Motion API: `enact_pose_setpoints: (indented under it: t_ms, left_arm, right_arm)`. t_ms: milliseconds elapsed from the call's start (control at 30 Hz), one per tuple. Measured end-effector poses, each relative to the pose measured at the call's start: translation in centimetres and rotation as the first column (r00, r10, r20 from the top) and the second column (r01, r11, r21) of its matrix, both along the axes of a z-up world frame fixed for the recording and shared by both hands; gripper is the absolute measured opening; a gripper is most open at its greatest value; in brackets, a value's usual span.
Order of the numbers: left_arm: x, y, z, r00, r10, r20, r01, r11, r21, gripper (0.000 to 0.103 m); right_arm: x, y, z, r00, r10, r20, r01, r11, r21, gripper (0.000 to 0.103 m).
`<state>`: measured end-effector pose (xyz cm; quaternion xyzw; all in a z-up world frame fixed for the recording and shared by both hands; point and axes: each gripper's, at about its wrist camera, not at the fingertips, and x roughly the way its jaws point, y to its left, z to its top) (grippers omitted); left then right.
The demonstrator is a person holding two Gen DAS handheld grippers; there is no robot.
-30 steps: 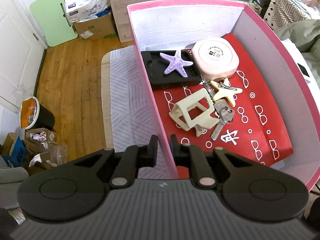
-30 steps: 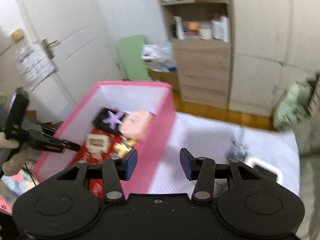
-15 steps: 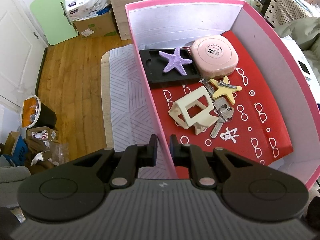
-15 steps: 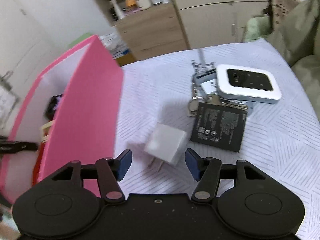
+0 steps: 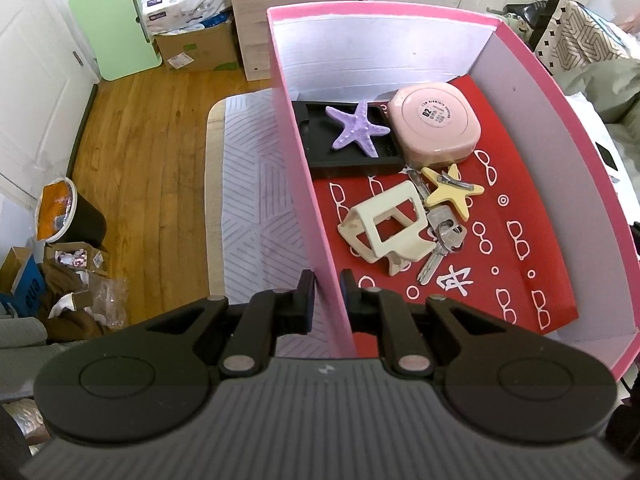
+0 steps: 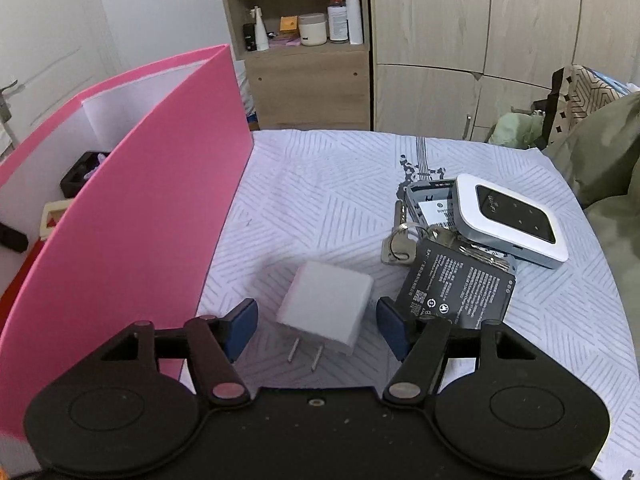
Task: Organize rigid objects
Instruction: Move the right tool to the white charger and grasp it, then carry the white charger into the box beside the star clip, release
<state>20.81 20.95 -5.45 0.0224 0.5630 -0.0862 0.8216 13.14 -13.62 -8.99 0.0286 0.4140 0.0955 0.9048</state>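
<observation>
Left wrist view: left claw (image 5: 327, 294) clamped on the near end of the pink box's left wall (image 5: 310, 184), one finger outside and one inside, the pads pressing the thin panel. Inside the box, on a red liner printed with white spectacles (image 5: 516, 236), lie a black tray (image 5: 352, 158) at the far left carrying a purple starfish (image 5: 357, 129), a pink rounded case (image 5: 434, 126) just beside it, a yellow starfish (image 5: 450, 192) with a hair clip on top, a cream frame-shaped holder (image 5: 390, 226), and keys on a ring (image 5: 442, 240) touching the holder. The box stands on a white patterned cloth (image 5: 250, 208); wooden floor (image 5: 136, 176) lies beyond. Right wrist view: right claw (image 6: 318, 326) with its jaws opening, blue pads (image 6: 242, 326) set either side of a white plug adapter (image 6: 326, 304) without touching it; the adapter rests on the cloth with its two prongs pointing toward the camera. Pink outer wall of the box (image 6: 132, 256) rises at left. To the right, touching one another, lie a black battery (image 6: 460, 290), a second key ring (image 6: 400, 240), and a white pocket router (image 6: 512, 216) leaning on its detached back cover (image 6: 430, 204).
</observation>
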Motion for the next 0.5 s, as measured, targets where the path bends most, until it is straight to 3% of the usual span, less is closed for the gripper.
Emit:
enact_pose_setpoints:
  t_ms: [67, 133, 300, 333, 400, 500]
  left_arm:
    - [0.1, 0.1, 0.0, 1.000, 0.005, -0.002, -0.005, 1.000, -0.004, 0.011]
    - [0.1, 0.1, 0.0, 1.000, 0.010, -0.004, -0.010, 1.000, -0.008, 0.011]
    - [0.0, 0.0, 0.0, 1.000, 0.006, -0.003, -0.006, 1.000, -0.004, 0.011]
    - [0.0, 0.1, 0.0, 1.000, 0.010, -0.004, -0.010, 1.000, -0.007, 0.011]
    - [-0.1, 0.1, 0.0, 1.000, 0.018, -0.002, -0.018, 1.000, -0.012, 0.011]
    - [-0.2, 0.3, 0.0, 1.000, 0.025, 0.004, -0.025, 0.999, -0.025, 0.011]
  right_arm:
    - [0.0, -0.4, 0.0, 1.000, -0.005, -0.001, 0.005, 1.000, 0.008, 0.070]
    - [0.2, -0.6, 0.0, 1.000, -0.020, -0.004, 0.020, 1.000, 0.008, 0.062]
    - [0.8, -0.7, -0.2, 1.000, -0.031, 0.002, 0.031, 0.999, 0.034, 0.063]
    - [0.7, -0.5, -0.2, 1.000, -0.005, 0.017, 0.005, 1.000, 0.021, 0.056]
    - [0.1, 0.3, -0.3, 0.995, 0.083, 0.055, -0.083, 0.997, -0.009, 0.056]
    - [-0.6, 0.4, -0.1, 0.989, 0.135, 0.052, -0.137, 0.990, 0.029, 0.056]
